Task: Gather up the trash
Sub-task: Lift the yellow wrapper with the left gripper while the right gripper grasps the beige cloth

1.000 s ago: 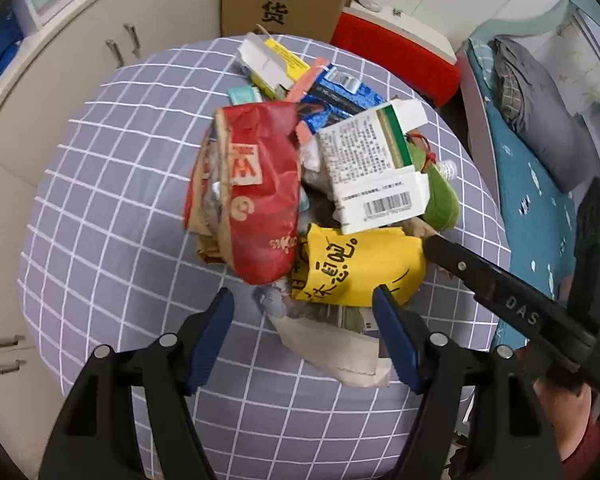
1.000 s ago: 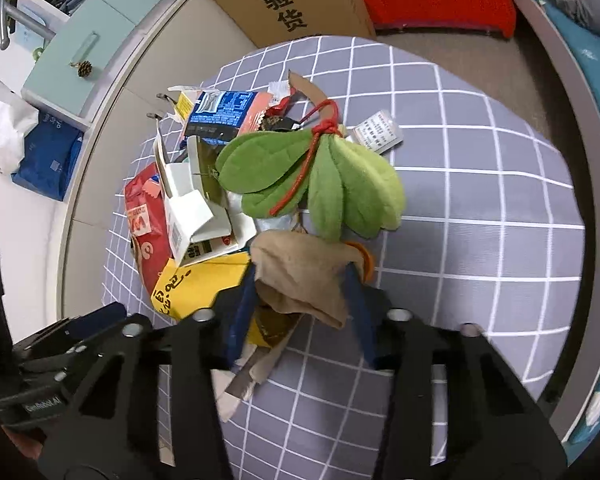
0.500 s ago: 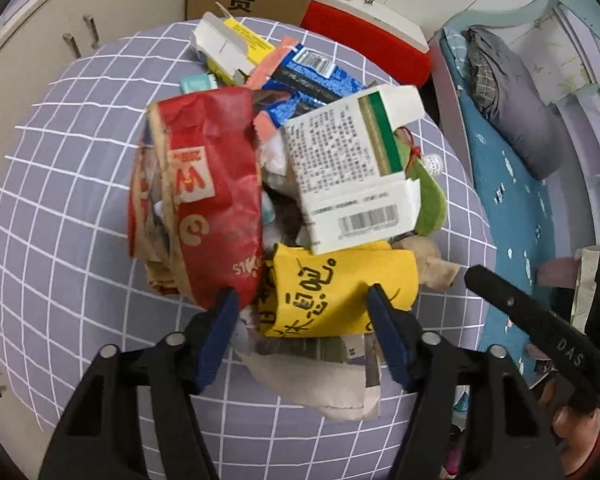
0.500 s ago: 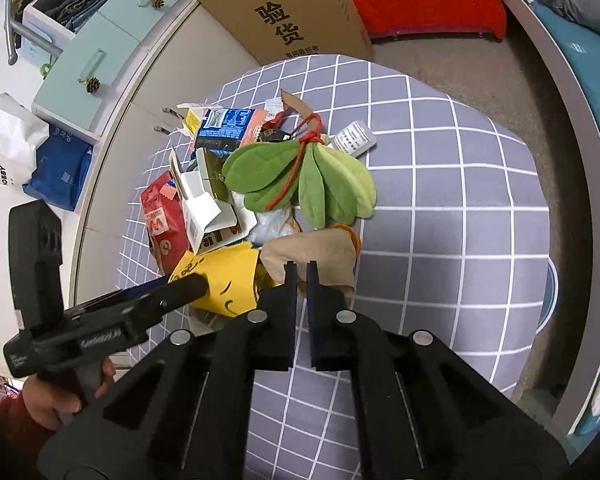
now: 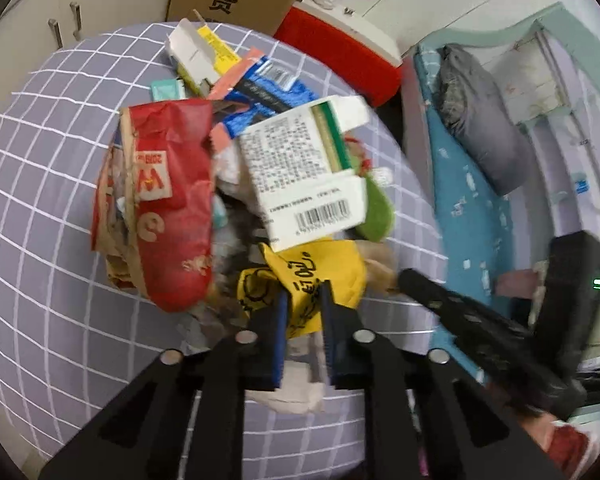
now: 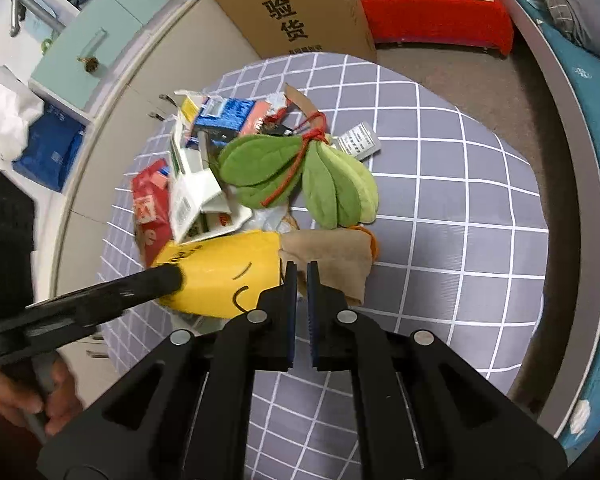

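Now the left gripper (image 5: 303,300) is closing its blue-padded jaws on the crumpled yellow paper bag with black lettering (image 5: 300,280) at the near edge of the trash heap on the round table with a grey, white-checked cloth (image 5: 52,220). Just beside that yellow bag, the right gripper (image 6: 300,270) has its jaws pressed together on the edge of a tan paper bag (image 6: 328,256). Beyond the yellow bag lie a red paper wrapper (image 5: 168,200), a white barcoded carton (image 5: 300,176) and green fabric leaves tied with red cord (image 6: 300,176).
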The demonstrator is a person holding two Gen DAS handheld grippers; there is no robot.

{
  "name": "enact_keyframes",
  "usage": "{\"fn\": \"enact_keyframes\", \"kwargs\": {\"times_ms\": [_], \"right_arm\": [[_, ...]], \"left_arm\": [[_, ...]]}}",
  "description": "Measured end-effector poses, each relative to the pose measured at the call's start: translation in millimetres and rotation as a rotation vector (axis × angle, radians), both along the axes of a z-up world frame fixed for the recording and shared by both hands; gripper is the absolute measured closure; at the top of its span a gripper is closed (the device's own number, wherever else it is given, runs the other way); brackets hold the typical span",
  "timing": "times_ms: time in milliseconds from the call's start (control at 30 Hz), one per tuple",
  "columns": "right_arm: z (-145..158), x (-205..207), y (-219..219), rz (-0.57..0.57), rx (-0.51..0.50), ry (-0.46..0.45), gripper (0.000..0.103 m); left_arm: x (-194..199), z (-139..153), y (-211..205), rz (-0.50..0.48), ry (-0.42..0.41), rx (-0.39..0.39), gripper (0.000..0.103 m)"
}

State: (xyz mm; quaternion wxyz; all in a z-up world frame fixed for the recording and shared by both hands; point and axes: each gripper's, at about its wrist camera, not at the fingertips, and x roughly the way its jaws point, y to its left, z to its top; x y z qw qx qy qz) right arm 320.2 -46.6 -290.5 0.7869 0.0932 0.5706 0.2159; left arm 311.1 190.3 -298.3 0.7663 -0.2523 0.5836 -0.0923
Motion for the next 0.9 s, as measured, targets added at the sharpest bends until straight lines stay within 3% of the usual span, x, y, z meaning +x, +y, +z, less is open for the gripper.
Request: {"fn": "enact_keyframes", "kwargs": {"times_ms": [67, 100, 133, 167, 333, 467, 500, 533, 600, 667, 900], "right_arm": [[-3.5, 1.6, 2.3, 0.006, -0.012, 0.002, 0.092], [-5.5, 2.6, 2.9, 0.007, -0.014, 0.005, 0.08], [-6.2, 2.8, 3.1, 0.006, -0.016, 0.006, 0.059], [-5.6, 2.4, 3.2, 0.004, -0.016, 0.001, 0.051], [-3.8, -0.4, 11.7, 0.045, -0.04, -0.024, 0.049], [-12.4, 3.5, 30.0, 0.104, -0.131, -0.059, 0.049], [-15.9, 4.7, 34.5, 0.121, -0.167, -0.074, 0.052], [-17.2, 6.1, 35.5, 0.124, -0.186, -0.085, 0.067], [-14.3, 8.4, 29.1, 0.114, -0.146, -0.076, 0.074], [-9.0, 8.2, 22.4, 0.106, -0.114, -0.072, 0.095], [25.5, -5.8, -18.1, 0.038, 0.077, -0.045, 0.099]], "left_arm": [[-6.3, 8.7, -1.4, 0.0, -0.016, -0.012, 0.096], [-9.1, 14.0, -3.0, -0.007, -0.028, -0.018, 0.099], [-12.8, 20.4, -4.3, -0.009, -0.039, -0.024, 0.1], [-15.4, 24.5, -2.7, -0.007, -0.048, -0.026, 0.1], [-28.3, 40.8, 8.6, 0.018, -0.083, -0.033, 0.1], [-31.0, 43.9, 16.1, 0.042, -0.076, -0.005, 0.1], [-30.9, 43.7, 15.9, 0.042, -0.072, -0.003, 0.1], [-32.5, 44.2, 15.1, 0.04, -0.071, 0.003, 0.1], [-36.0, 47.1, 12.7, 0.032, -0.077, 0.013, 0.1], [-39.2, 53.0, 9.8, 0.026, -0.091, 0.016, 0.1], [-40.9, 74.9, -13.1, 0.007, -0.144, 0.003, 0.1]]}}
